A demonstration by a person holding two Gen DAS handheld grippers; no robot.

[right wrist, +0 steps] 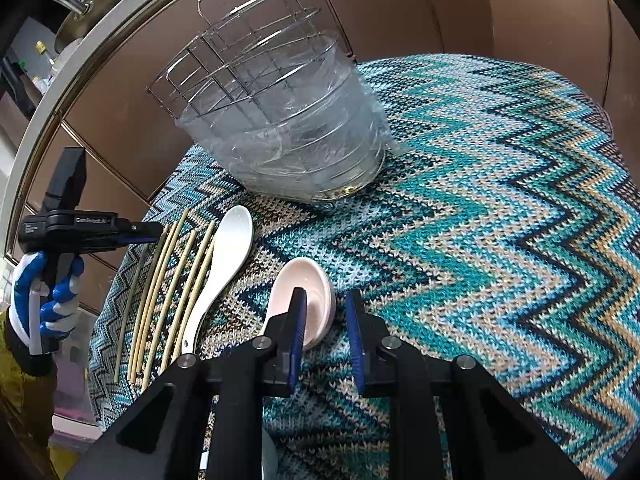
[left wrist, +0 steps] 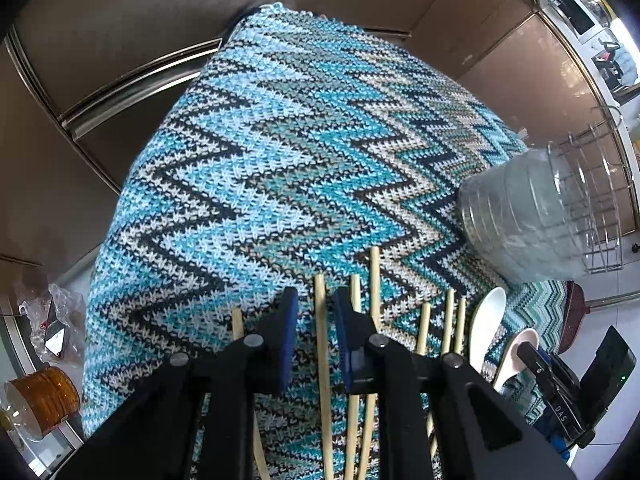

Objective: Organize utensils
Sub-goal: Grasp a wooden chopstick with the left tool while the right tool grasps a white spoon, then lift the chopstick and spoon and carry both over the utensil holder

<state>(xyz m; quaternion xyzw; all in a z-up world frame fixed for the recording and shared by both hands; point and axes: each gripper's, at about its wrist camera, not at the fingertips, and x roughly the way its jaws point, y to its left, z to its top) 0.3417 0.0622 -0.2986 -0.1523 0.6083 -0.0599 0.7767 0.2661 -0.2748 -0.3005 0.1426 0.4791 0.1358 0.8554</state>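
The chopsticks (left wrist: 324, 364) run down behind the left gripper (left wrist: 316, 336) and off the bottom edge, so their near ends are lost. Same with the pink spoon (right wrist: 304, 300): its handle disappears under the right gripper (right wrist: 326, 332). The wire basket (left wrist: 584, 196) gets cut by the fisheye rim, kinda smeared too.

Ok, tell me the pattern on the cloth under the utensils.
Knitted zigzag cloth in teal, light blue, cream and dark navy; clearest in the right wrist view.

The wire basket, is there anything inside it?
The wire basket looks empty: no chopsticks or spoons inside. Clear plastic wrap clouds its lower part, so the very bottom is hard to see.
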